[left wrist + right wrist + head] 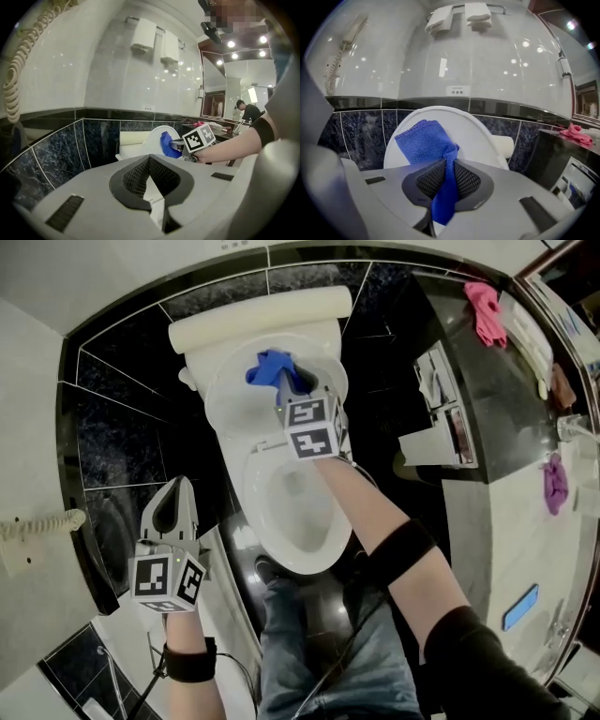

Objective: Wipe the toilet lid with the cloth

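Nearest in the head view are the person's jeans [323, 652] and, to the left, the left claw [177, 487], held off to the side of the toilet over the dark floor tiles [112, 442]. Its jaws are pressed together with nothing between them, as the left gripper view shows.

Just ahead lies the open toilet bowl [265, 521] with its white seat down. The person's right forearm reaches over the bowl, and the right claw [284, 381] points at the raised toilet lid [228, 399]. That claw is clamped on a blue cloth [267, 366]: in the right gripper view the cloth [423, 140] runs down through the narrow gap between the jaws, and its bunched upper part spreads against the inner face of the lid [480, 133].

Behind the lid sits the white tank [253, 320], against a band of dark marbled tiles. Off to the right, the counter [520, 521] carries a pink cloth [486, 311] and a purple one [555, 482].
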The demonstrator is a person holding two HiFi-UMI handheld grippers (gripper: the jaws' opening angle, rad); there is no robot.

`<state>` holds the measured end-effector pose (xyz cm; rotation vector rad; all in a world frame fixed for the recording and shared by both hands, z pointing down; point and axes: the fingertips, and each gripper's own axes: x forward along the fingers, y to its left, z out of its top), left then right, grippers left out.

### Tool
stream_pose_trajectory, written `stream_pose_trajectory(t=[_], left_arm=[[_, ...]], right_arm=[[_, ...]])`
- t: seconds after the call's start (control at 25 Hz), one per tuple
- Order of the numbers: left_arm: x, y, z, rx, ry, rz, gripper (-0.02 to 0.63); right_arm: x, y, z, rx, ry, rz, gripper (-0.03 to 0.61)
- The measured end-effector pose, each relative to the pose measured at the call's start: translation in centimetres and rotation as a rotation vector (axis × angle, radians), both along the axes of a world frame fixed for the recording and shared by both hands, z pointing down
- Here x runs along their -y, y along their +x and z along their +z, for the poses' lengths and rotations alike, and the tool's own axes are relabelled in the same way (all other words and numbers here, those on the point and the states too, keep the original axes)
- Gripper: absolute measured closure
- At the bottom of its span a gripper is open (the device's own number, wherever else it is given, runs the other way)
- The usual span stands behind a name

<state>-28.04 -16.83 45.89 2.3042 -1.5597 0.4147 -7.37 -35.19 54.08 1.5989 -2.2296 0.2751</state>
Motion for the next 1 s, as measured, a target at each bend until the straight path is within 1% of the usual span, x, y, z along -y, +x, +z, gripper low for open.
stream_pose_trajectory(t=[0.16, 0.28, 0.4, 0.52, 0.6, 0.64, 0.72, 0.8, 0.88, 0.92, 1.0], left_arm=[[0.4, 1.9, 0.2, -0.005, 0.006, 0.024, 0.614], [0.5, 2.6, 0.4, -0.003, 0.009, 0.032, 0.614], [0.3, 2.5, 0.7, -0.005, 0.009, 0.028, 0.614], [0.0, 1.9, 0.9, -0.007, 0.004, 0.016, 0.614], [-0.1, 1.4, 0.9, -0.012, 0.001, 0.006, 0.614], [-0.2, 1.2, 0.9, -0.011, -0.002, 0.003, 0.614], [-0.3, 0.7, 0.9, -0.008, -0.005, -0.004, 0.614], [-0.3, -0.1, 0.9, -0.011, -0.001, -0.019, 0.614], [-0.3, -0.7, 1.1, -0.006, -0.003, -0.024, 0.614], [-0.3, -0.9, 1.2, -0.003, -0.003, -0.024, 0.614], [-0.3, -1.7, 1.3, -0.001, 0.000, -0.031, 0.614]], right_arm=[[-0.2, 6.2, 1.8, -0.006, -0.033, 0.106, 0.509], [-0.8, 9.2, 4.0, -0.008, -0.084, 0.166, 0.508], [-1.1, 10.3, 5.0, -0.013, -0.101, 0.210, 0.509], [-1.3, 10.0, 4.9, -0.013, -0.104, 0.239, 0.509], [-1.5, 8.3, 3.7, 0.001, -0.073, 0.215, 0.510], [-1.6, 6.8, 2.7, 0.003, -0.041, 0.175, 0.509], [-2.1, 2.0, 0.5, -0.003, 0.029, 0.047, 0.509], [-3.4, -3.6, -0.3, -0.026, 0.069, -0.101, 0.509], [-4.7, -8.3, 1.4, -0.045, 0.050, -0.215, 0.509], [-5.3, -10.2, 2.9, -0.053, 0.024, -0.255, 0.509], [-5.7, -13.0, 5.9, -0.071, -0.030, -0.305, 0.509]])
